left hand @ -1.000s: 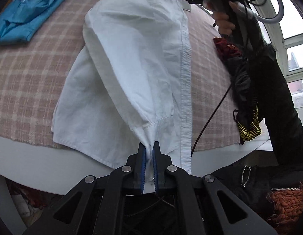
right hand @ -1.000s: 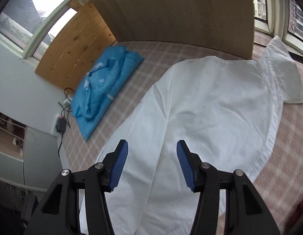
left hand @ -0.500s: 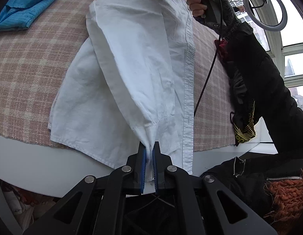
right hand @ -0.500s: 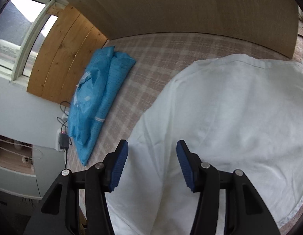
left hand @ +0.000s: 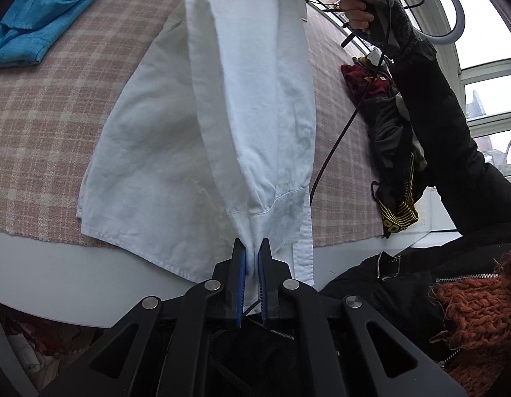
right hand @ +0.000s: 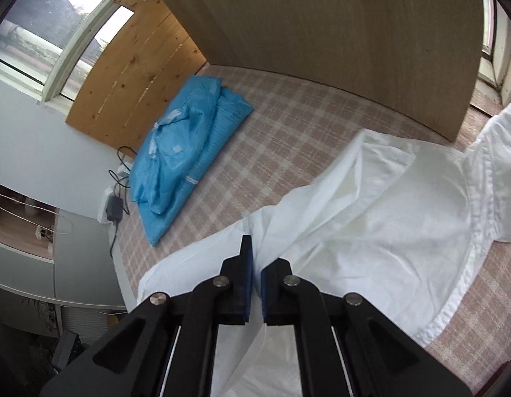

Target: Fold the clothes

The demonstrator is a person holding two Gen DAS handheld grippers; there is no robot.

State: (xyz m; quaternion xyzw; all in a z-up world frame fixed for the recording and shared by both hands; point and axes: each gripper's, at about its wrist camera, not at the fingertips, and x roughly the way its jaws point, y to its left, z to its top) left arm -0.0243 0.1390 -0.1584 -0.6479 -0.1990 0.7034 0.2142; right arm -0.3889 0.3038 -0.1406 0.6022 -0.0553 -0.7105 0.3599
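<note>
1. The white shirt [left hand: 176,152] lies spread on the checked cloth [left hand: 50,106] that covers the surface, its hem hanging a little over the near edge just ahead of the left claw [left hand: 252,258].
2. One sleeve [left hand: 252,99] of the shirt is lifted off the body and stretched in a long band from the left claw up and away to the far end of the shirt.
3. The left claw is clamped on the cuff [left hand: 268,205] end of that sleeve; the fabric is pinched between its blue pads [left hand: 243,274], with the stitched cuff seam just beyond the tips.
4. In the right wrist view the right claw [right hand: 255,264] has its jaws drawn together on a bunched fold of the white shirt [right hand: 371,225]; cloth gathers at the tips and runs away from them up and to the right, towards the collar [right hand: 493,152].
5. In the left wrist view, a hand [left hand: 358,13] and dark sleeve [left hand: 434,106] reach in from the right, far ahead of the left claw, holding the other tool over the shirt's far end.
6. A folded blue garment [right hand: 186,155] lies on the checked cloth well to the left of the right claw, apart from the shirt.
7. A heap of dark and red clothes [left hand: 384,125] sits on the cloth to the right of the left claw, beside the shirt's buttoned edge.
</note>
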